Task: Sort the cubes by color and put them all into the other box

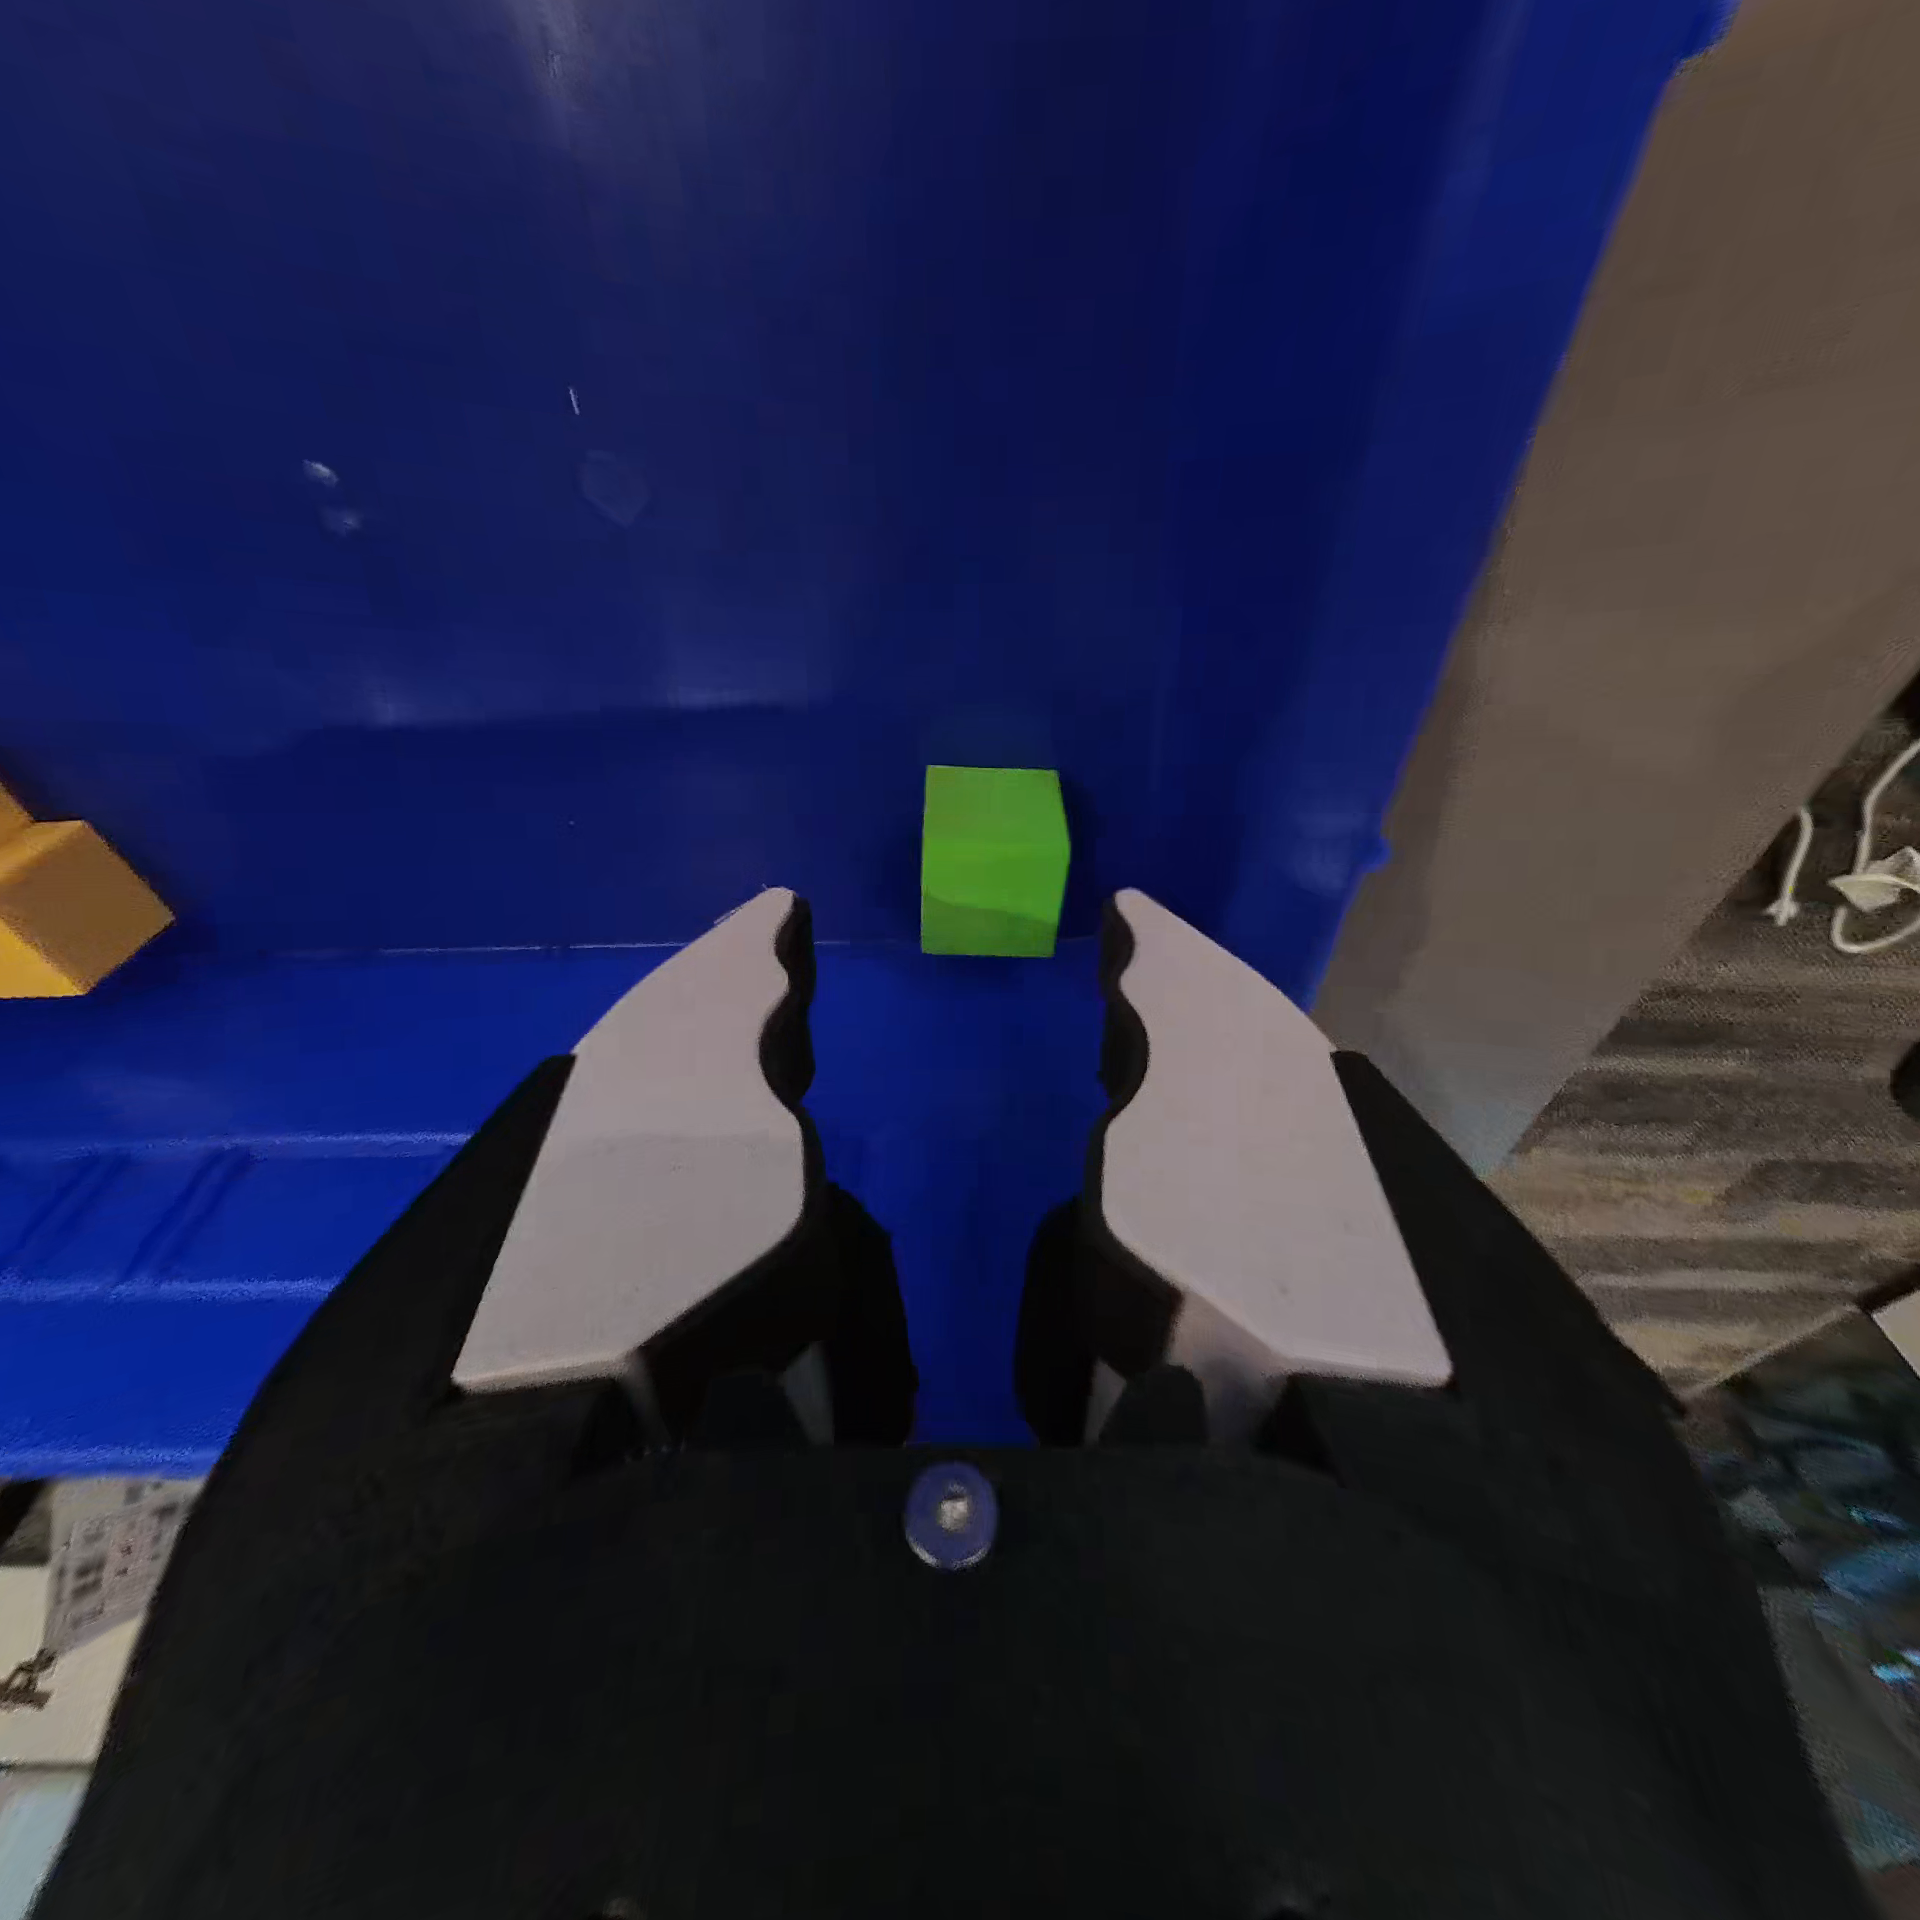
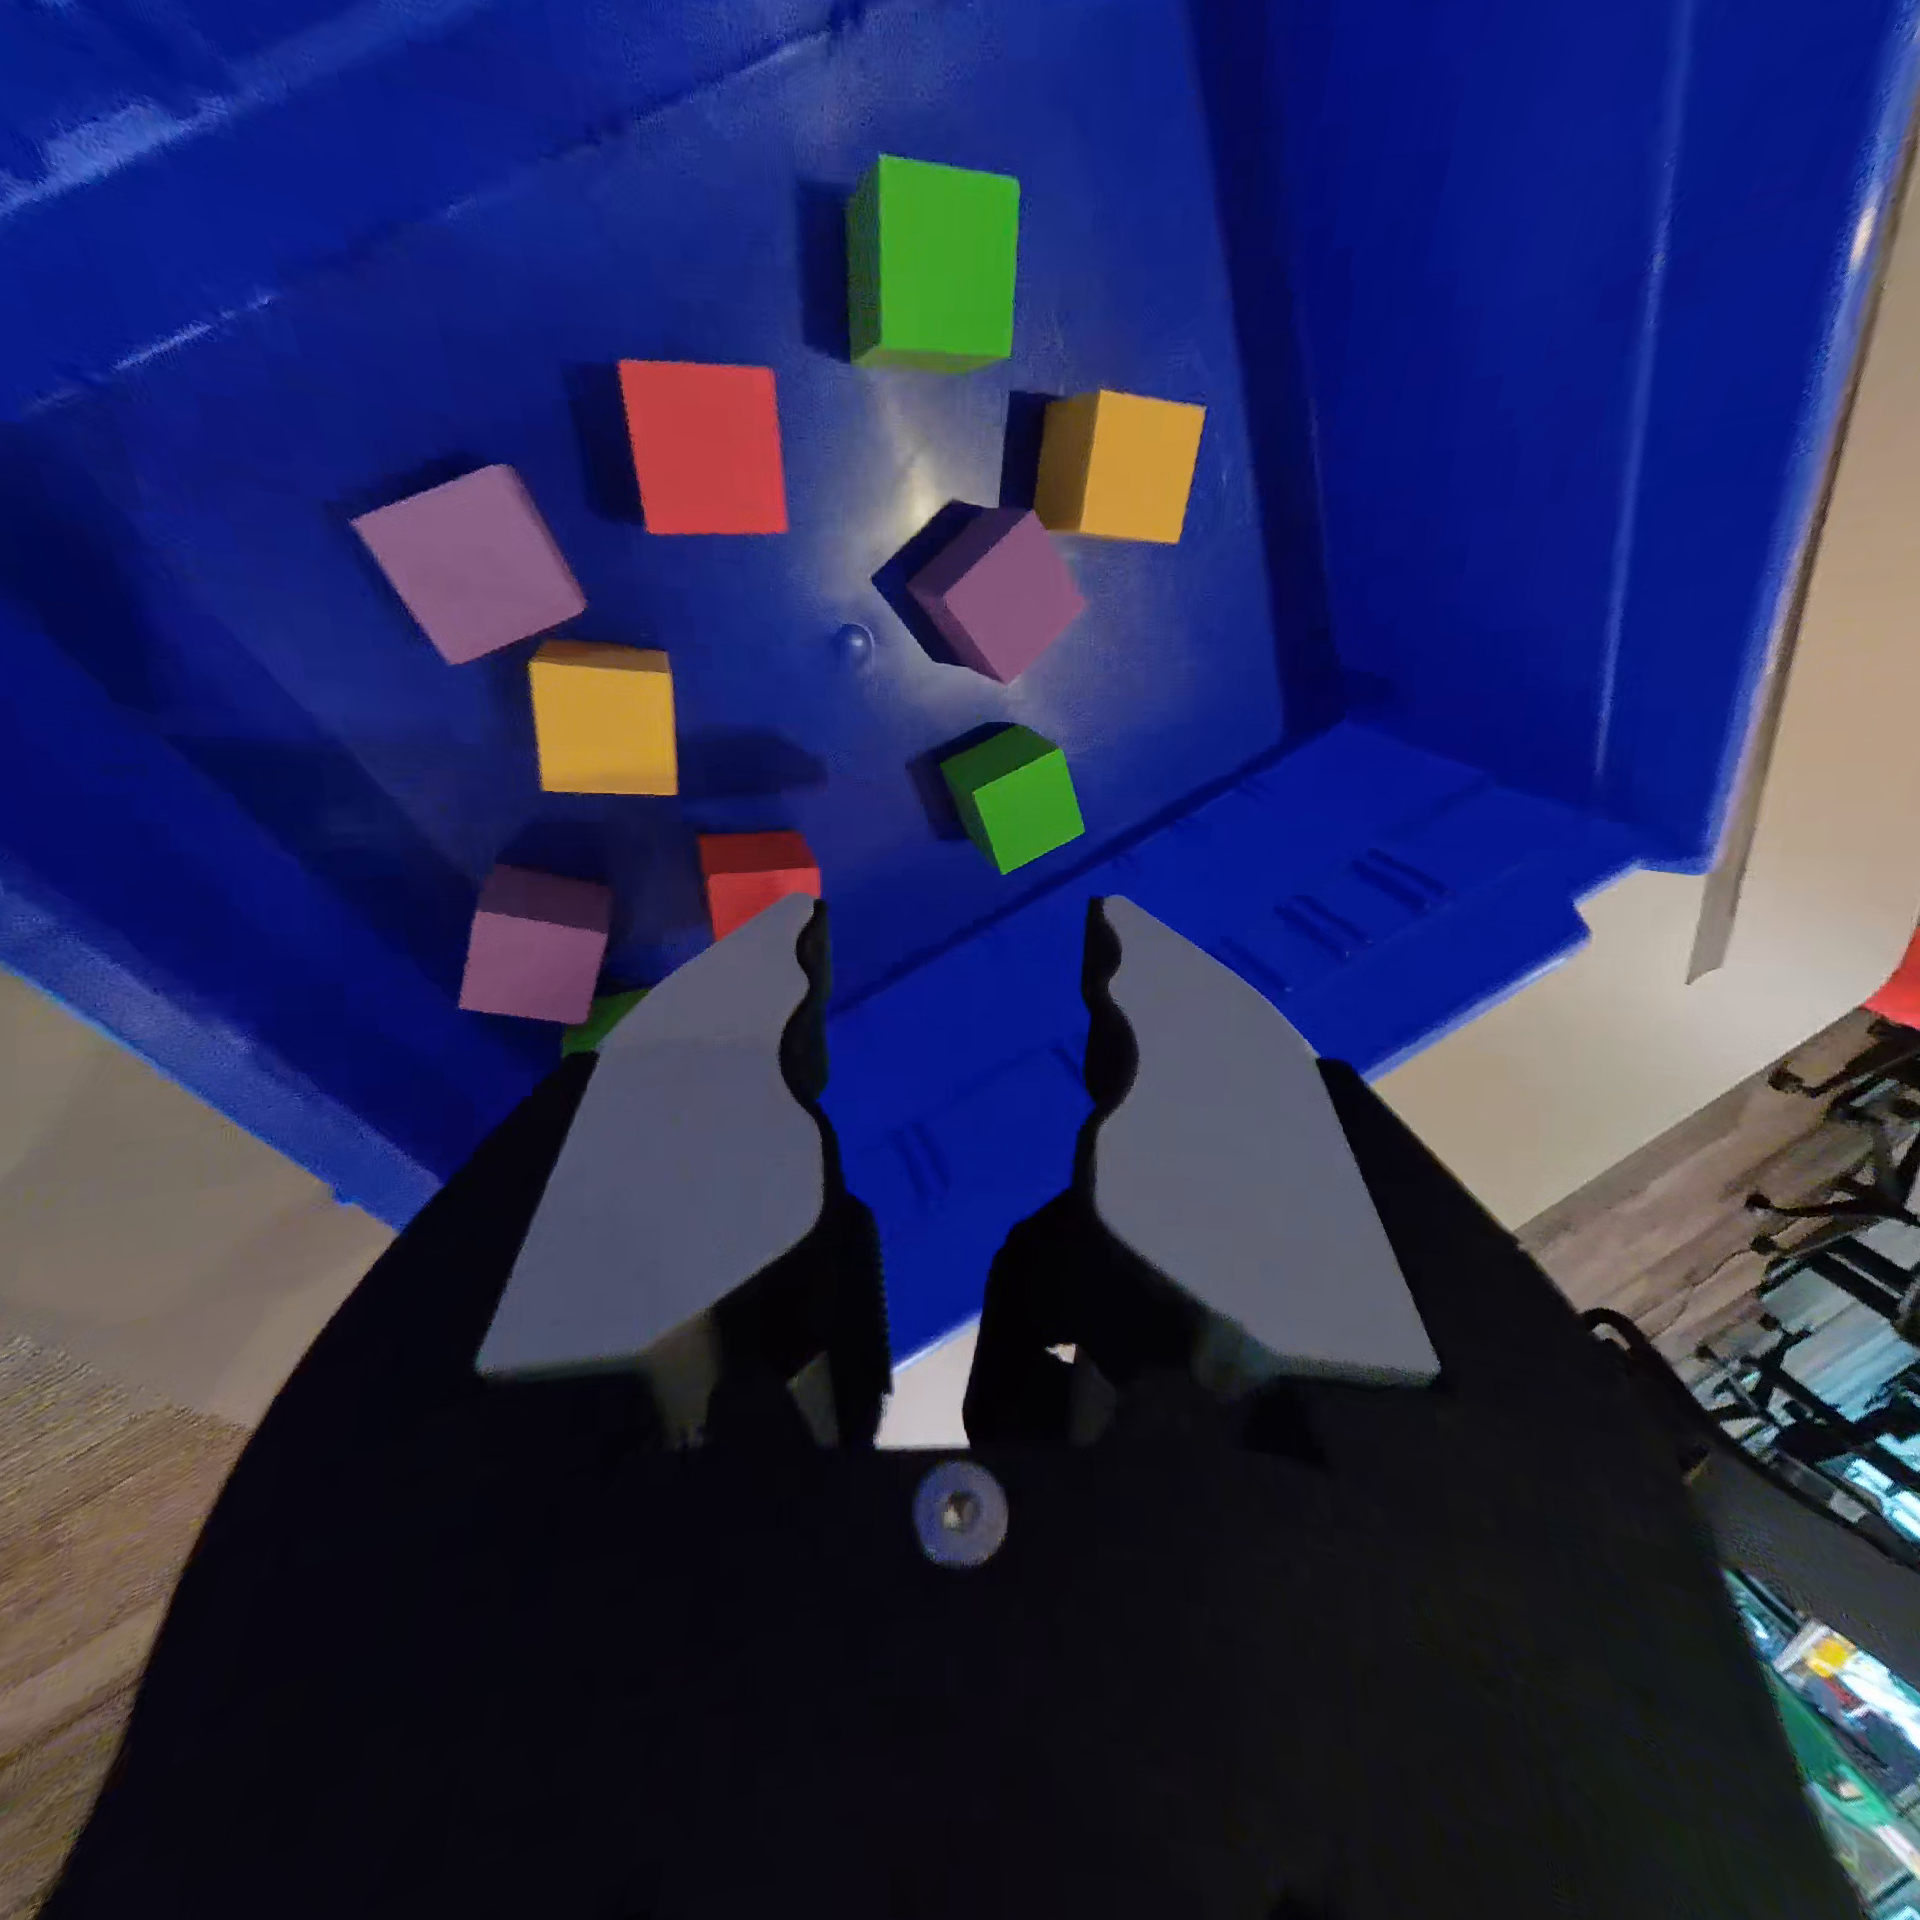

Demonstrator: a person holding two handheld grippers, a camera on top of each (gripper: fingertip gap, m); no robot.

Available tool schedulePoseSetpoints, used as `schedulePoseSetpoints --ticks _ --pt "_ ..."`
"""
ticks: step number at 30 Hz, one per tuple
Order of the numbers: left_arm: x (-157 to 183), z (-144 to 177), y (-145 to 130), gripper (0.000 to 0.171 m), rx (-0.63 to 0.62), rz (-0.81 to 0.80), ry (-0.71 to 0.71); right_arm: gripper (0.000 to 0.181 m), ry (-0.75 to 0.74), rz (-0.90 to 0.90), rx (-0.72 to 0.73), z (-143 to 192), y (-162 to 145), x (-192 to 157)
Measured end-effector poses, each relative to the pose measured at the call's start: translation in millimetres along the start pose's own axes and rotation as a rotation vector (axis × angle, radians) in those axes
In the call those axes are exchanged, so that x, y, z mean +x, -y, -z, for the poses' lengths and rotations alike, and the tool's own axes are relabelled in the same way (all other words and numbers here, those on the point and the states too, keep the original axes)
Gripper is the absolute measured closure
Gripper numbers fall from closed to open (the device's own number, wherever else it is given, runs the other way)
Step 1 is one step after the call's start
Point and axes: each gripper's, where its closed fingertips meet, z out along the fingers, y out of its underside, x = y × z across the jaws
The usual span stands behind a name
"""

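Left wrist view: left claw (image 1: pixel 954 920) spread wide, empty, over the near rim of a blue bin (image 1: pixel 623 520); green cube (image 1: pixel 992 860) just beyond the tips, slightly right; yellow block (image 1: pixel 62 914) far left. Right wrist view: right claw (image 2: pixel 951 925) also wide, empty, above the bin rim (image 2: pixel 1351 935); red cube (image 2: pixel 756 878) behind the left fingertip (image 2: pixel 769 935), small green cube (image 2: pixel 1013 795) ahead-right, purple cube (image 2: pixel 997 592), yellow cube (image 2: pixel 1120 465) and large green cube (image 2: pixel 932 265) farther on.
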Motion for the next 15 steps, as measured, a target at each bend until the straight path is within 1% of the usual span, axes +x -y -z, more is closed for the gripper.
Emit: schedulePoseSetpoints --ticks 3,4,5,6,7,10,11,12,13,15 --pt "-0.8 -11.2 -1.4 0.119 -0.042 0.007 -0.021 0.134 -0.035 0.007 0.059 14.7 6.3 -4.5" --pt "-0.3 -12.7 -4.0 0.12 -0.076 0.009 -0.03 0.135 -0.044 0.008 0.076 19.5 8.1 -6.5" --pt "0.3 -13.3 -5.4 0.123 -0.096 0.013 -0.038 0.135 -0.06 0.01 0.096 24.2 10.6 -8.2" --pt "0.6 -13.6 -6.1 0.135 -0.108 0.012 -0.042 0.136 -0.072 0.014 0.118 28.9 13.5 -10.4" --pt "0.9 -13.8 -6.6 0.143 -0.114 0.01 -0.045 0.136 -0.084 0.015 0.139 33.4 16.4 -12.6" --pt "-0.6 -13.2 -5.4 0.143 -0.093 0.023 -0.036 0.137 -0.124 0.017 0.192 46.7 22.5 -18.5" --pt "-1.9 -11.4 -2.6 0.143 -0.061 0.028 -0.027 0.138 -0.139 0.017 0.212 51.9 24.2 -20.1" --pt "-2.1 -7.4 3.2 0.143 -0.001 0.043 -0.034 0.14 -0.15 0.015 0.236 57.6 25.8 -22.1" --pt "-1.8 -0.1 12.6 0.143 0.094 0.076 -0.057 0.141 -0.169 0.007 0.264 64.7 27.6 -23.0" --pt "-1.0 27.7 37.5 0.143 0.363 0.17 -0.146 0.141 -0.203 -0.009 0.365 83.0 36.5 -28.2"
